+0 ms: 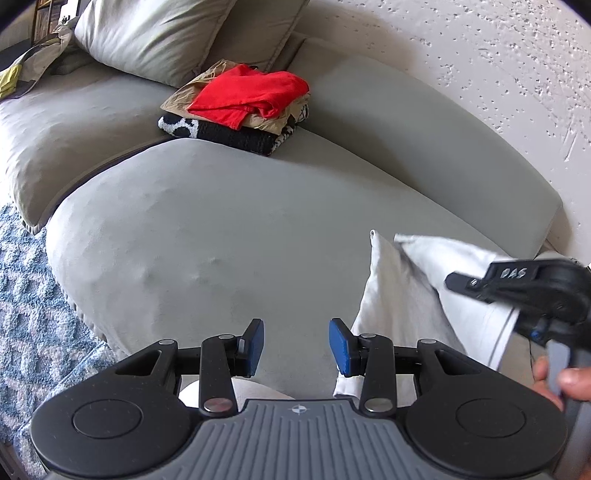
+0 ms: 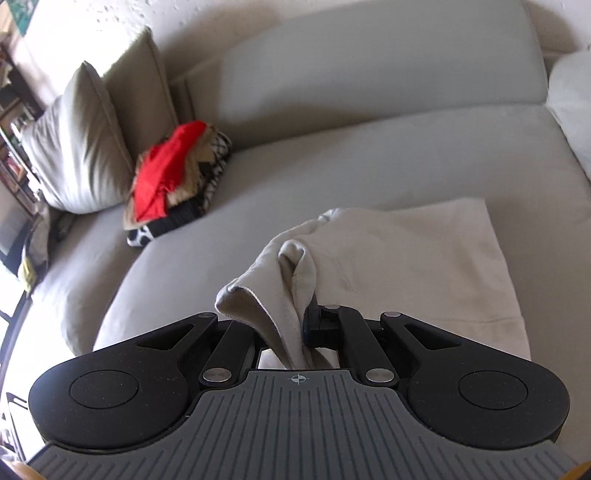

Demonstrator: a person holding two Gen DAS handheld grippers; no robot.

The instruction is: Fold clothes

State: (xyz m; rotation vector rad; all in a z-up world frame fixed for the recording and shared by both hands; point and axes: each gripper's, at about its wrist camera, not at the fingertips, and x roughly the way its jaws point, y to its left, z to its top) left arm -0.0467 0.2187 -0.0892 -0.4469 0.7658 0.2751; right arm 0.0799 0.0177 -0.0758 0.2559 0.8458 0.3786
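A white garment (image 2: 406, 266) lies partly flat on the grey sofa seat (image 2: 295, 177). My right gripper (image 2: 299, 325) is shut on a bunched edge of it and lifts that edge off the seat. From the left wrist the same white garment (image 1: 402, 291) hangs at the right, with the right gripper (image 1: 517, 291) and a hand (image 1: 557, 380) on it. My left gripper (image 1: 297, 347) hovers over bare seat cushion, its blue pads (image 1: 341, 347) apart with nothing between them; the garment's edge lies just beside the right pad.
A pile of folded clothes, red garment (image 1: 251, 94) on top of tan and black-and-white ones, sits at the sofa's back by a grey pillow (image 1: 166, 33). A blue patterned rug (image 1: 33, 295) lies on the floor left of the sofa. A textured white wall (image 1: 480, 74) runs behind.
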